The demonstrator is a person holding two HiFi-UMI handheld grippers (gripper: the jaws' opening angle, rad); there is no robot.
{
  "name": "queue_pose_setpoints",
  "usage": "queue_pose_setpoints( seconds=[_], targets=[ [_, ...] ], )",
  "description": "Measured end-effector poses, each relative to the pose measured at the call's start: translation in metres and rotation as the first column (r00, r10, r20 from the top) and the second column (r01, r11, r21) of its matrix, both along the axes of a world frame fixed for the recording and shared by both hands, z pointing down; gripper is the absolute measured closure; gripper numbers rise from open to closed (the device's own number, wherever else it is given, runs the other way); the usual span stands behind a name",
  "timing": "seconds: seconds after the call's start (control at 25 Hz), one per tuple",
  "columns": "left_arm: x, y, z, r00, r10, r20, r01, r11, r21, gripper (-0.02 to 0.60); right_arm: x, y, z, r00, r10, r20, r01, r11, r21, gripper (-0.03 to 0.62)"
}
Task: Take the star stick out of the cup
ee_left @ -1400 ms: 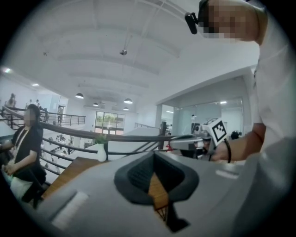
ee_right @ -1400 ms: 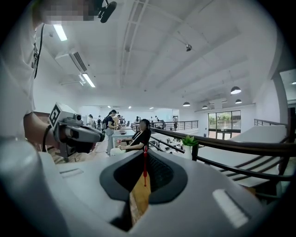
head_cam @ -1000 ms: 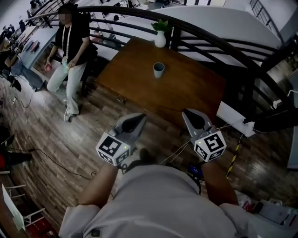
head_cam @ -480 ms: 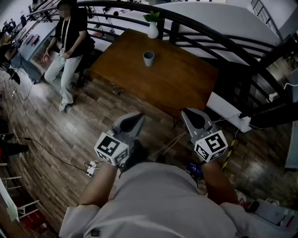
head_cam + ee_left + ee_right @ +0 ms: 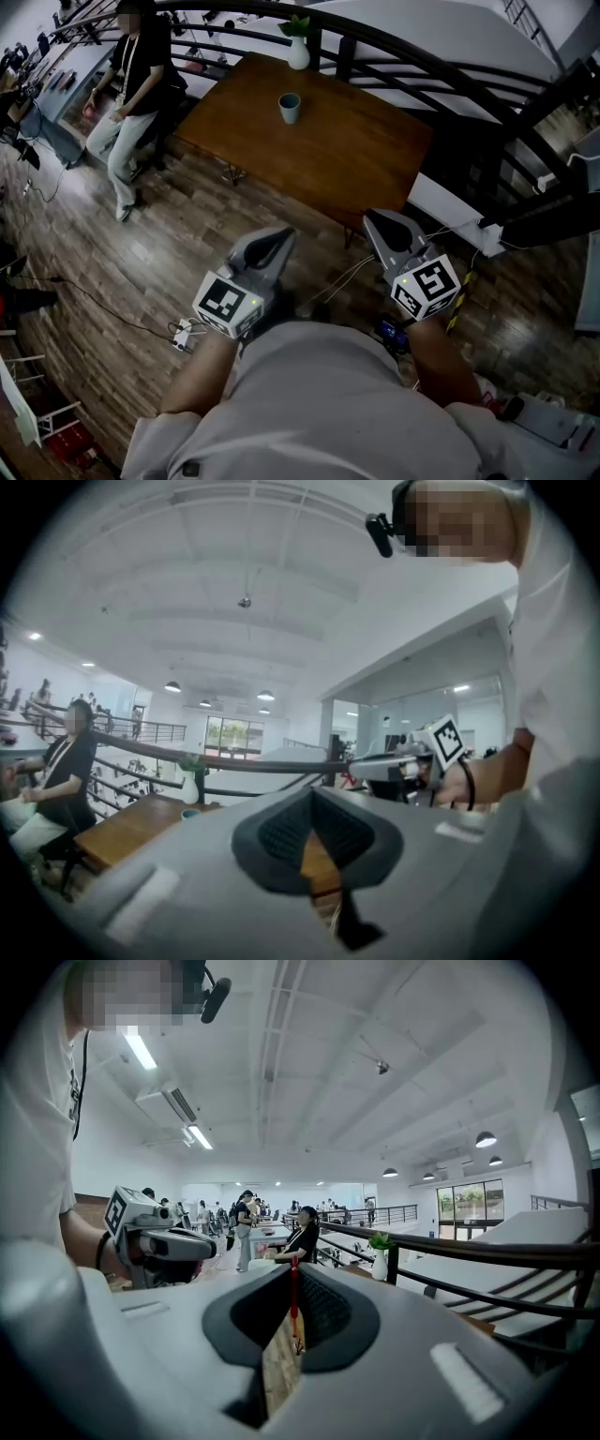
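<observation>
Two closed grippers held well short of a table that has a cup on it.

Head view: the person holds the left gripper [image 5: 275, 239] and the right gripper [image 5: 380, 223] side by side over a wooden floor [image 5: 141, 262], both pointing towards a brown table [image 5: 347, 155]. A small blue-grey cup [image 5: 290, 108] stands on the far part of the table, well apart from both grippers and near a white vase [image 5: 298, 52]. The star stick is too small to make out. A bystander [image 5: 131, 84] is at the table's left end. Left gripper view: the jaws meet tip to tip with nothing between them, and the cup and vase show small at the left. Right gripper view: the jaws meet. A thin red line [image 5: 293, 1297] runs down their seam; what it is cannot be told. A dark railing [image 5: 469, 1252] crosses behind.
</observation>
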State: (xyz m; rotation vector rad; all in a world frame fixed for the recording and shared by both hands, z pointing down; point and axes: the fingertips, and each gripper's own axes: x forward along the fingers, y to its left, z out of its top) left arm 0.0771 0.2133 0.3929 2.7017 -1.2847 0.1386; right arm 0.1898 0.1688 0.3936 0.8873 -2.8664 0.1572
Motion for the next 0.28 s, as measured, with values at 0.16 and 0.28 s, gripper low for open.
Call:
queue_pose_setpoints(
  seconds=[0.16, 0.28],
  targets=[
    [-0.005, -0.005, 0.002, 1.0, -0.008, -0.006, 0.008, 1.0, -0.008, 0.58, -0.007, -0.008, 0.003, 1.0, -0.002, 0.005, 0.002, 1.0, -0.012, 0.571],
    [-0.01, 0.005, -0.002, 1.0, -0.014, -0.016, 0.013, 1.0, -0.014, 0.58, -0.01, 0.005, -0.003, 1.0, -0.002, 0.012, 0.002, 1.0, -0.013, 0.571]
  ],
)
